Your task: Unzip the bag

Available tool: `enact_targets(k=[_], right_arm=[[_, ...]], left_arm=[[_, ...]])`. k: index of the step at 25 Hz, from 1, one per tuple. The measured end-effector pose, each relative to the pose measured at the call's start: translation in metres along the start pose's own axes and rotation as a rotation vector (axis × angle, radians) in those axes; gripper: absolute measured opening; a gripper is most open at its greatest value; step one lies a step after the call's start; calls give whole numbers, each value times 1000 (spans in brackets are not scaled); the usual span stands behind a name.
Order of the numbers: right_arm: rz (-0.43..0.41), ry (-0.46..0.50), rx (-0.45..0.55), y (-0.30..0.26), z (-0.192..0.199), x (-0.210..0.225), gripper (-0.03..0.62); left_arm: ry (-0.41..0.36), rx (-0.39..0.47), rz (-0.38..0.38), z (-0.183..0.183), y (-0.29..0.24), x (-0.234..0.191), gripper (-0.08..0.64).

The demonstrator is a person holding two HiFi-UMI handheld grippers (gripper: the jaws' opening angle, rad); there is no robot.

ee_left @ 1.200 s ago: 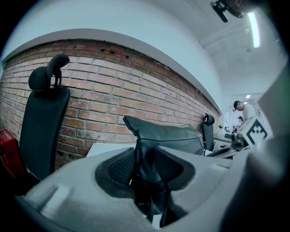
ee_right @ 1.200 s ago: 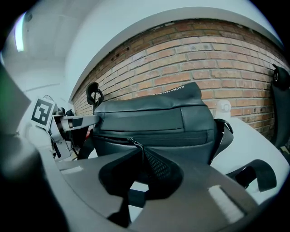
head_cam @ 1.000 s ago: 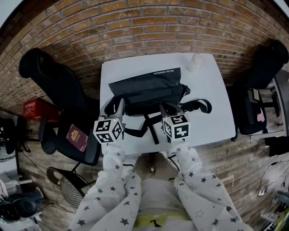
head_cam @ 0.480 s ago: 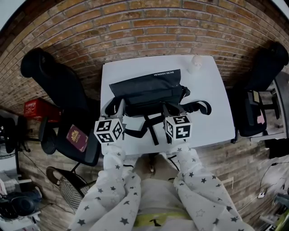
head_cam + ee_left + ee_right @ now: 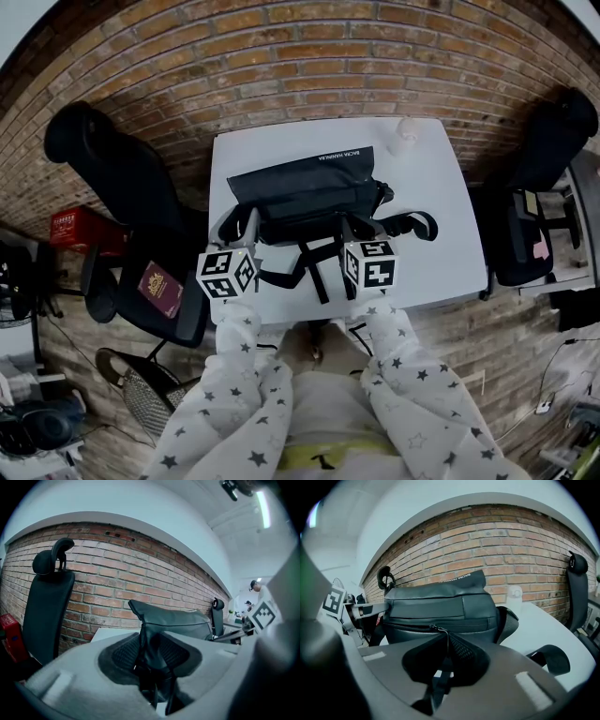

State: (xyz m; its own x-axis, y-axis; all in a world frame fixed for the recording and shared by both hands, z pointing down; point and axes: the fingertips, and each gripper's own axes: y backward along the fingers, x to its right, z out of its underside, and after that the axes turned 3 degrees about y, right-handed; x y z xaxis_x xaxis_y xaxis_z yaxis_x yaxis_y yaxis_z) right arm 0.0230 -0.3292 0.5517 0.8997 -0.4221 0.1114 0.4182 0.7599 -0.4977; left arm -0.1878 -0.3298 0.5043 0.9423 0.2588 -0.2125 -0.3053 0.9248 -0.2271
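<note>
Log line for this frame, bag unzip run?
left gripper: shut on bag end | right gripper: shut on zipper pull | bag: on table

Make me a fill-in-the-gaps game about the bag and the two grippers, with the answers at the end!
1. The left gripper grips one end of the ____ bag.
2. The right gripper pinches the zipper pull, and the bag lies on a ____ table.
3. Behind the table stands a wall of ____.
4. On the black chair lies a ____ booklet.

Missing words: black; white; bricks; red.
</note>
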Motion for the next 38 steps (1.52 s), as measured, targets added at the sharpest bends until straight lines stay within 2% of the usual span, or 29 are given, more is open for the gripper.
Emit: enact_targets(k=[12,26,38], right_arm=[[83,-49,14,10,1,36,18],[123,-61,20,12,-2,45,18],[209,-108,28,23,2,77,18]], left_arm=[[4,12,-13,1,0,-3,133],[1,16,-18,0,1,-4,133],[-1,21,-29,0,2,-4,133]])
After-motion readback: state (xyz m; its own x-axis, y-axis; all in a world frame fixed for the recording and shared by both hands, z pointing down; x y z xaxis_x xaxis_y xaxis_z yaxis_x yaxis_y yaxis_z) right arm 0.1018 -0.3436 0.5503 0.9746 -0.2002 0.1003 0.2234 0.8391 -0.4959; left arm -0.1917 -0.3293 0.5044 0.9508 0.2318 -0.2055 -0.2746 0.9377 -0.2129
